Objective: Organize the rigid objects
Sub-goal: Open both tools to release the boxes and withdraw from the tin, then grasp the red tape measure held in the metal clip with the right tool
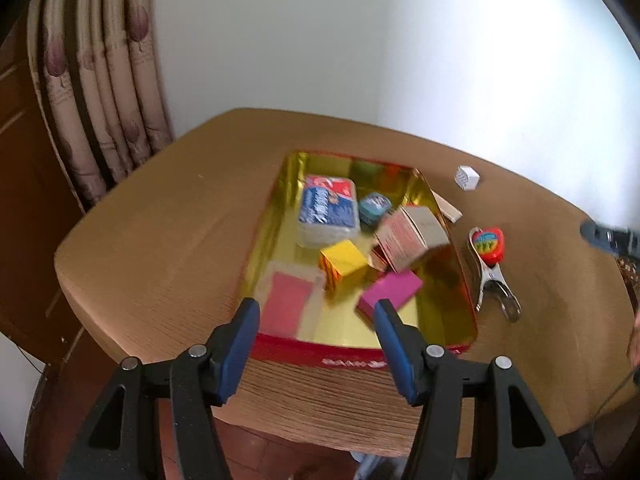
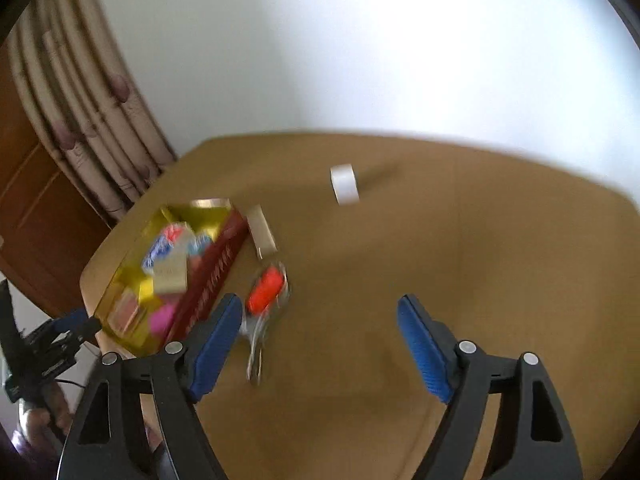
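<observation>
A light wooden desk point(image 1: 160, 240) with rounded corners stands against a plain white wall point(image 1: 280, 40). Striped beige curtains point(image 1: 100, 100) (printed with purple flowers) hang at the left, reaching below the desk's edge. Beside them is brown wooden panelling point(image 2: 36, 200), perhaps a door.

Right wrist view motion-blurred: tin tray point(image 2: 208, 268) contents smear together, labels unreadable. Red-capped metal clip point(image 2: 264, 300) streaked, shape unclear. Left wrist view: pale carton point(image 1: 408, 236) in the tray blurred, print illegible. Right tool point(image 1: 612, 238) cut off at the picture's right edge, jaw state not discernible there.
</observation>
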Available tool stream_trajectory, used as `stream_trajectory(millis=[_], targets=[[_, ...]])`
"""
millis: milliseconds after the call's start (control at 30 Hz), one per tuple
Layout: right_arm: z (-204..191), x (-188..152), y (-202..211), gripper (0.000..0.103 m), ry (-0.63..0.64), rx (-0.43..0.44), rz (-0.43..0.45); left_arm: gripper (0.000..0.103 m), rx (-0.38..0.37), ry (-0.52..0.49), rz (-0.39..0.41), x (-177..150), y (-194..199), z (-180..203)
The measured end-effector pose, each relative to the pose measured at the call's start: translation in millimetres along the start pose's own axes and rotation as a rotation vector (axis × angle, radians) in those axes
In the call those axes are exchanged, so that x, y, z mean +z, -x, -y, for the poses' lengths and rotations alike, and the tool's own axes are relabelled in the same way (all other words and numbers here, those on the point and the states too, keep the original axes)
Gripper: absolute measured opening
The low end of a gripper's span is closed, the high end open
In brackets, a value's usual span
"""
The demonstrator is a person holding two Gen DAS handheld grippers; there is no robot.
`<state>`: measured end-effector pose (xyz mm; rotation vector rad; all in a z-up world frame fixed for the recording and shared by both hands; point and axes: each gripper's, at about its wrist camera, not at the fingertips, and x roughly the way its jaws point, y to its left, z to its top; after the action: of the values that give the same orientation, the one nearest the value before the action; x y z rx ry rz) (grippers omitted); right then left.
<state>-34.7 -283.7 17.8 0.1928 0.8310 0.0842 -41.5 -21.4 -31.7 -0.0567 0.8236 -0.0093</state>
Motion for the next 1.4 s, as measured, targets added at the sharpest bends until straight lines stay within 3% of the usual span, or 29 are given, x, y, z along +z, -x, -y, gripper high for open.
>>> stream_trajectory(millis=[200,300,400,467,500,600,700,967,1133,1400], targets=[[-41.8,-29.2,-46.6,0.076,0.088,0.006,-0.131,0.061,0.021,-0.077,0.007,-7.7,2.7,22.2],[-52.2,-24.7,-55.7,0.075,0.072,0.036,-0.119,0.062,0.037,-0.107,0.011,-10.5,2.4,27.7],[-49.0,-7.8,-63.8,0.074,0.02,0.05,-0.117,0.062,0.002,-0.099,-0.007,-10.8,-0.6,26.3],[-45.2,1.6,-73.1,0.05,-0.018,0.049,-0.128,0.062,-0.009,-0.093,-0.02,-11.1,-2.5,24.9],[-43.4,7.3,-82.1,0.046,-0.048,0.066,-0.148,0.062,-0.013,-0.092,-0.024,-11.2,-3.0,24.4],[-39.8,16.2,-99.0,0.047,-0.089,0.049,-0.182,0.062,-0.016,-0.091,-0.023,-11.0,-1.7,23.4],[-32.3,22.9,-106.8,0.047,-0.168,0.107,-0.188,0.062,-0.023,-0.094,-0.02,-10.9,0.0,23.1],[-39.6,31.0,-127.5,0.045,-0.16,0.066,-0.242,0.062,-0.034,-0.129,-0.054,-14.5,-5.5,30.3],[-44.3,33.6,-134.8,0.022,-0.138,0.03,-0.274,0.062,-0.019,-0.149,-0.054,-16.5,-5.3,33.5],[-44.5,35.4,-122.5,0.016,-0.151,0.066,-0.255,0.062,-0.005,-0.161,-0.051,-17.3,-5.8,35.3]])
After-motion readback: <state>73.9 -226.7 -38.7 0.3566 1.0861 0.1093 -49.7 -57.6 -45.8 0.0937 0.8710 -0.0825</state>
